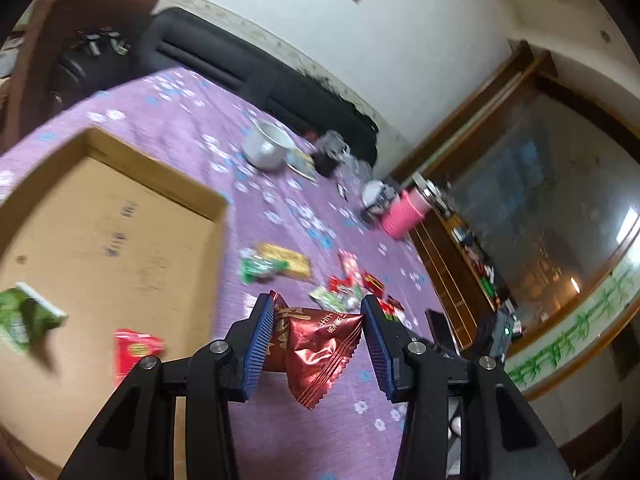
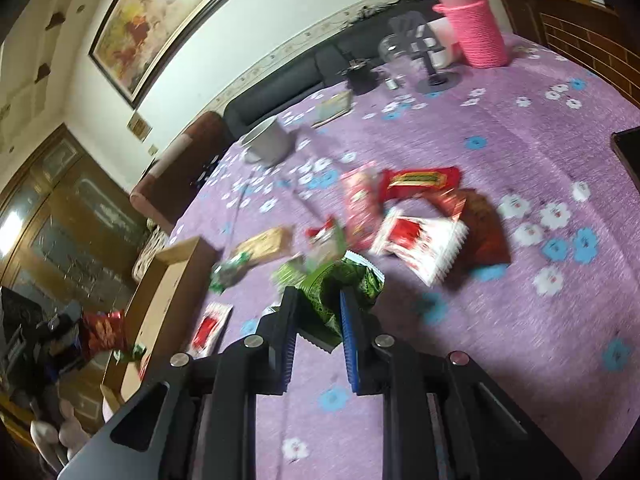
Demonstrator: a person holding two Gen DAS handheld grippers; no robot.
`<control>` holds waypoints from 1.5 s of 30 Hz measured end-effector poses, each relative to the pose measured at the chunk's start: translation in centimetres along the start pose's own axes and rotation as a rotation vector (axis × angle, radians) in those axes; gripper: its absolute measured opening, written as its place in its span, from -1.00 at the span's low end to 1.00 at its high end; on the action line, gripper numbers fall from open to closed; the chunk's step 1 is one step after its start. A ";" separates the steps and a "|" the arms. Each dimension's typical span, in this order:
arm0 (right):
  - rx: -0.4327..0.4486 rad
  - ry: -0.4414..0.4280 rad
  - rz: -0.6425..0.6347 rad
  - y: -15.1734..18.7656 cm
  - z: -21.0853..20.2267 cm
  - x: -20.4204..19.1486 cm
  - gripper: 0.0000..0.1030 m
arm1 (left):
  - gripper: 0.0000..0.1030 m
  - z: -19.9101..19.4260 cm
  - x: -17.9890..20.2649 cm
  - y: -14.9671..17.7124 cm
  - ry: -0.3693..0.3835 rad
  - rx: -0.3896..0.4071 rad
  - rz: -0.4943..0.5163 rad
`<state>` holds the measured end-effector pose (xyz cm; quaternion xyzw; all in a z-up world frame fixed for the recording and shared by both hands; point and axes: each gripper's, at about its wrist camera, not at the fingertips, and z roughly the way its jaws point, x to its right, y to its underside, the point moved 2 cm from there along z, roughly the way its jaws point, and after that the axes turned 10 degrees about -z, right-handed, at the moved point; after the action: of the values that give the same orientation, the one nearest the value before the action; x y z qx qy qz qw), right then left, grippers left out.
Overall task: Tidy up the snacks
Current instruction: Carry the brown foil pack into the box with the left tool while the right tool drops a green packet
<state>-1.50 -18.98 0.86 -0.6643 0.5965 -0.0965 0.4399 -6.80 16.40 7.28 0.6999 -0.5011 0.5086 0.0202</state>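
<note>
A red foil packet point(image 1: 316, 344), light, crinkly and slippery, is held by its middle in the left tongs point(image 1: 318, 344), at three o'clock of the cardboard tray point(image 1: 100, 216). A green packet point(image 2: 340, 288) is pinched in the right tongs point(image 2: 318, 328) above the bench point(image 2: 520, 320).

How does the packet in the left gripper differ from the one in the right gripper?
The dark red foil packet in the left gripper is shiny and puffy; the green packet in the right gripper is patterned and crumpled. Red spans wider-set jaws; green sits in nearly closed ones. Both are clamped.
</note>
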 end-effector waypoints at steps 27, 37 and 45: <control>-0.140 -0.138 -0.340 1.1 4.1 -17.6 -0.61 | -0.07 -7.3 -6.9 -1.9 -0.096 0.134 -0.067; -0.187 -0.149 -0.410 -0.2 7.2 -21.9 -0.61 | -0.07 -5.4 -7.0 -5.5 -0.178 0.094 0.018; -0.259 -0.145 -0.465 -0.1 11.5 -24.8 -0.61 | -0.07 -2.6 -10.6 -8.6 -0.236 0.046 -0.042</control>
<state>-0.61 8.11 3.96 -0.8394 0.4023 -0.0702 0.3588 -2.15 29.29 4.97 0.7655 -0.4733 0.4336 -0.0444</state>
